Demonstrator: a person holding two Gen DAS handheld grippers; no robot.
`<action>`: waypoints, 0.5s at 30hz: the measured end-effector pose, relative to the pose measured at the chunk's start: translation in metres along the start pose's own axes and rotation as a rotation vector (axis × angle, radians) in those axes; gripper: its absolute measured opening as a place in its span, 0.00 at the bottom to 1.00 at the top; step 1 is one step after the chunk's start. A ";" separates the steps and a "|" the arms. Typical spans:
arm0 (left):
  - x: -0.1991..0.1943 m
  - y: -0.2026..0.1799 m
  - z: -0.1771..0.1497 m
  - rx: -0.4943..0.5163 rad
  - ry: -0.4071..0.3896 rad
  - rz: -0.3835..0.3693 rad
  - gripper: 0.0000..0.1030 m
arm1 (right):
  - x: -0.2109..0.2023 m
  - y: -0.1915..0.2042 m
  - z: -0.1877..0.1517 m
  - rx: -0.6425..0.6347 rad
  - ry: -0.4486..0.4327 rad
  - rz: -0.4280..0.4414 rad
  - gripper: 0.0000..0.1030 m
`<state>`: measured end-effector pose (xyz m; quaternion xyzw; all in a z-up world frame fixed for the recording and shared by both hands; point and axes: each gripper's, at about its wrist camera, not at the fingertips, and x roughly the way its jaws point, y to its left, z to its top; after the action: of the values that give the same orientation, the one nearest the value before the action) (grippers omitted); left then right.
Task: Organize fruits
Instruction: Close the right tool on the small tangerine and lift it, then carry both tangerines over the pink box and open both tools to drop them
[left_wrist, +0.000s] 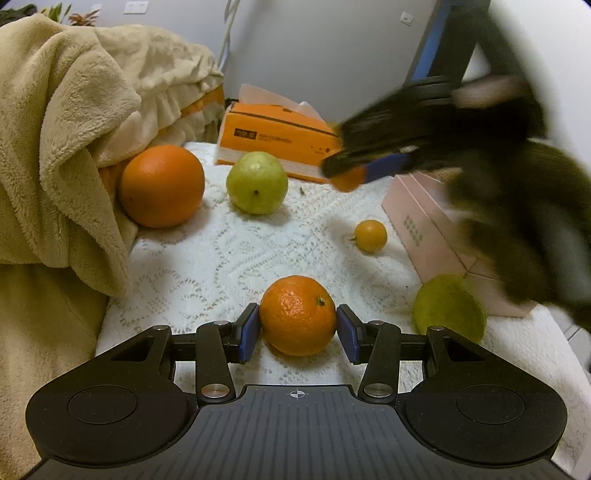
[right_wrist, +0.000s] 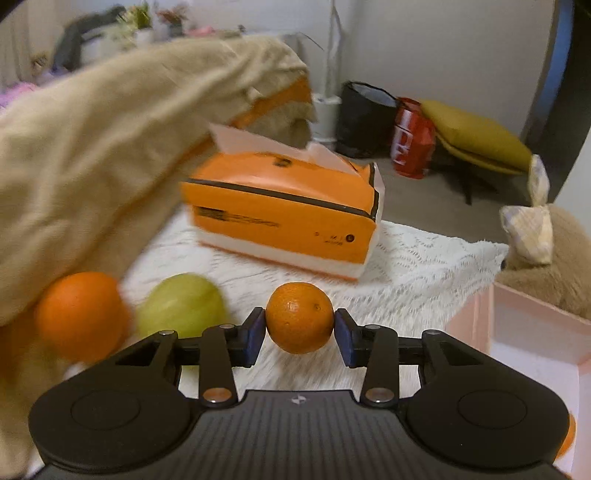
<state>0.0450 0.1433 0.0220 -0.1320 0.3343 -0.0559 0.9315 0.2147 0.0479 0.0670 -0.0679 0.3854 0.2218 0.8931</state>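
In the left wrist view my left gripper is shut on a mandarin that rests on the white lace cloth. A big orange, a green pear, a small kumquat and another green fruit lie on the cloth. My right gripper shows blurred at the upper right, holding something orange in the air. In the right wrist view the right gripper is shut on a small mandarin, above the cloth beside the pink box.
An orange tissue box stands at the back of the cloth, also in the right wrist view. A beige fleece blanket is heaped at the left. The pink box stands at the right, with orange fruit in it.
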 end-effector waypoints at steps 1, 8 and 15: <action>0.000 -0.001 0.000 0.002 0.002 -0.004 0.49 | -0.020 -0.001 -0.010 -0.001 -0.015 0.038 0.39; -0.021 -0.033 -0.002 0.108 -0.029 -0.119 0.49 | -0.151 -0.043 -0.092 0.014 -0.154 0.064 0.39; -0.052 -0.094 0.023 0.174 -0.065 -0.360 0.49 | -0.218 -0.103 -0.172 0.064 -0.211 -0.166 0.39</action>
<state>0.0185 0.0675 0.0972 -0.1105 0.2691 -0.2458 0.9246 0.0163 -0.1694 0.0990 -0.0473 0.2893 0.1409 0.9456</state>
